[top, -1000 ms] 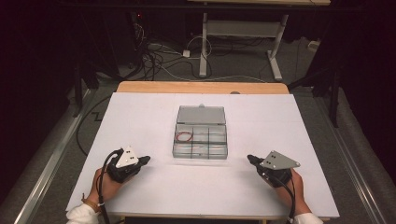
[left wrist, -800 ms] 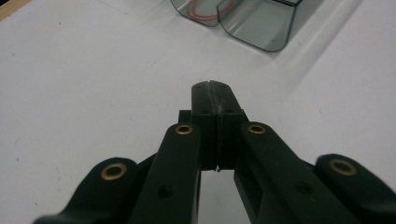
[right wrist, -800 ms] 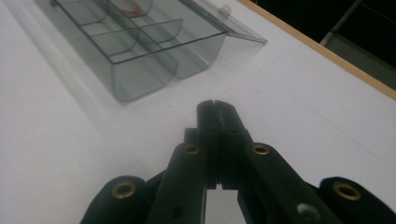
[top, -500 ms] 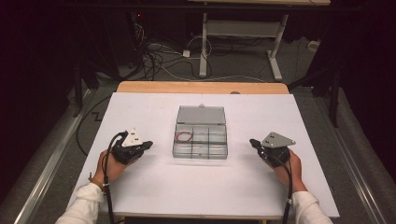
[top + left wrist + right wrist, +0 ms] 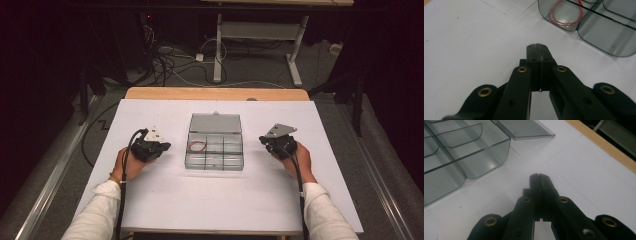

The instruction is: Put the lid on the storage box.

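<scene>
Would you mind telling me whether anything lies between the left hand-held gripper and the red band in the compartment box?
Only the box's clear wall does; otherwise bare white table separates the left hand-held gripper from the red band.

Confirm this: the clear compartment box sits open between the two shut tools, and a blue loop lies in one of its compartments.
One detail is off: the loop is red, not blue, as the left gripper view shows. The rest stands: the clear compartment box sits open between the left tool and right tool, both shut.
</scene>
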`<state>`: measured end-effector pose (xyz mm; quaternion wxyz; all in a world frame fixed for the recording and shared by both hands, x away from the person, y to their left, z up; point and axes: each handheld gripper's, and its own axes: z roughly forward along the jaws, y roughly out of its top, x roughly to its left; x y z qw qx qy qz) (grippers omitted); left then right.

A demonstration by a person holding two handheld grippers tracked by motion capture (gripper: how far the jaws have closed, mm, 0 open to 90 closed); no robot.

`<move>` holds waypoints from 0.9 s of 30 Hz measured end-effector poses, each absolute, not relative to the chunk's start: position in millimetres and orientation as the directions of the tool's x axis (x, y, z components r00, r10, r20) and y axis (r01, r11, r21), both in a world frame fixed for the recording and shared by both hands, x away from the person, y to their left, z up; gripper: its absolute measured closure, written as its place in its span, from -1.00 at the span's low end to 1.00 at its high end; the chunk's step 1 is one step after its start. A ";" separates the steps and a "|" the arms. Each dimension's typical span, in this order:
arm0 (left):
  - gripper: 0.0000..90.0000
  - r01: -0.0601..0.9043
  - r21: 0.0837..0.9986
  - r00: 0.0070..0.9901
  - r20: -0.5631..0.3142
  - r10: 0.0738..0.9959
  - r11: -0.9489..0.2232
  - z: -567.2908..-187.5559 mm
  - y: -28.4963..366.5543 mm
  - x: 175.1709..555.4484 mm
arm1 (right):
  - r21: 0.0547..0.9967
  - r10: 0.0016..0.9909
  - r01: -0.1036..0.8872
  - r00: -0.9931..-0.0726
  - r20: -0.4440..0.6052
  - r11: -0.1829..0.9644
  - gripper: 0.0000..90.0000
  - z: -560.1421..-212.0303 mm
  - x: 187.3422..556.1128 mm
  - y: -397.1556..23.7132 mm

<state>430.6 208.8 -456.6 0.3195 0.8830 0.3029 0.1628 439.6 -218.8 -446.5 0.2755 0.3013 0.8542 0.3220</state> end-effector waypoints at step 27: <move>0.93 0.549 0.655 0.711 -0.039 0.702 -0.520 -474.1 160.1 514.5 | 0.649 0.699 0.433 -0.681 -0.219 0.626 1.00 -469.0 517.8 -171.5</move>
